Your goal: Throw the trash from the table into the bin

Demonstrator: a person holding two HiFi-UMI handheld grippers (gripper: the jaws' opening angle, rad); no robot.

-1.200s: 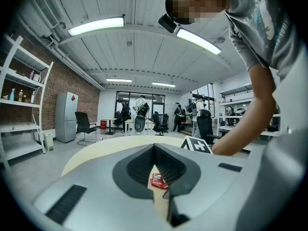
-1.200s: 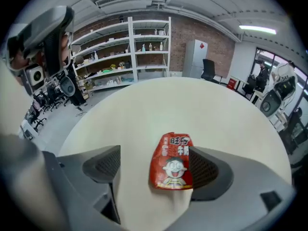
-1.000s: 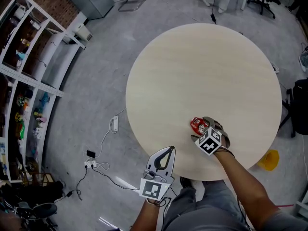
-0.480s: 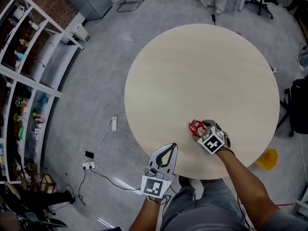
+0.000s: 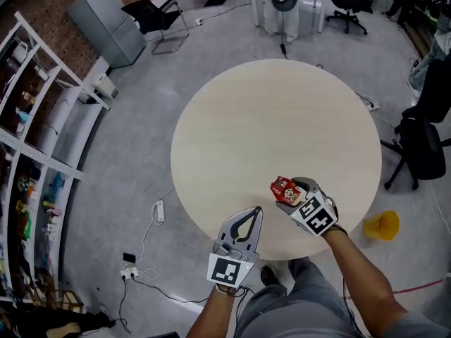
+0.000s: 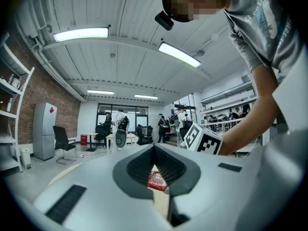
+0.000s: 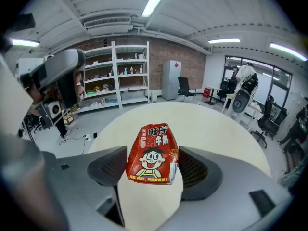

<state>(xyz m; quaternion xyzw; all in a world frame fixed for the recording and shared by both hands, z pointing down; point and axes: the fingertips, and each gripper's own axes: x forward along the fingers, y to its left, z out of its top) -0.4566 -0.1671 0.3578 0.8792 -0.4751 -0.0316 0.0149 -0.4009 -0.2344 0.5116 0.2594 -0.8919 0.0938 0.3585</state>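
Note:
A red milk carton (image 5: 285,188) with a cartoon face (image 7: 152,154) hangs just above the near edge of the round pale wooden table (image 5: 275,118). My right gripper (image 5: 289,192) is shut on it. Its jaws have just been closing, and the pads press both sides of the carton (image 7: 152,170). My left gripper (image 5: 254,212) is at the table's near rim, to the left of the right one. It is shut and holds nothing. In the left gripper view (image 6: 155,148) the carton (image 6: 157,179) shows through the hole between its jaws.
A yellow object (image 5: 381,224) lies on the floor right of the table. A black chair (image 5: 423,146) stands further right. White shelves (image 5: 35,153) and a grey cabinet (image 5: 106,13) line the left. A power strip with cable (image 5: 158,210) lies on the floor by the table.
The right gripper has lifted the carton off the table top. Both grippers have risen, and the head view now looks further across the room.

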